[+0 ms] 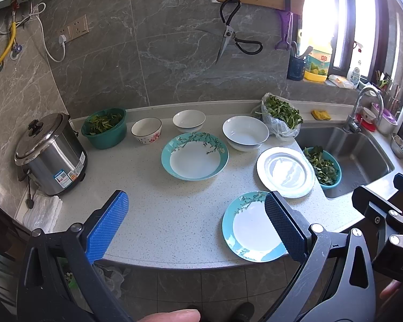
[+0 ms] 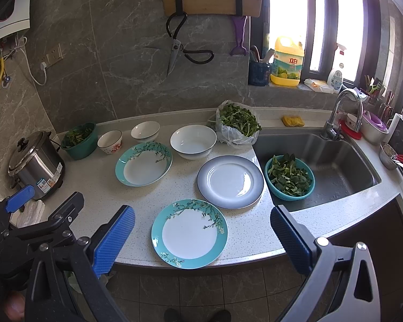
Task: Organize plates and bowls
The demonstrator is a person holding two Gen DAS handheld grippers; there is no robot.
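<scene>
**Countertop stock, both grippers idle**

Speckled countertop (image 2: 244,230): two teal floral plates (image 2: 189,233) (image 2: 143,163), grey-rimmed plate (image 2: 230,181), three bowls (image 2: 193,141) (image 2: 145,130) (image 2: 110,141), possibly porcelain. I hold left gripper (image 1: 196,220) and right gripper (image 2: 202,234) spread wide, empty, above the near edge.

On the counter in front of me lie two teal floral plates (image 2: 189,233) (image 2: 143,163), one grey-rimmed plate (image 2: 230,181), one large white bowl (image 2: 193,141) and two small bowls (image 2: 110,141) (image 2: 145,130), all upright, empty, apart.
</scene>
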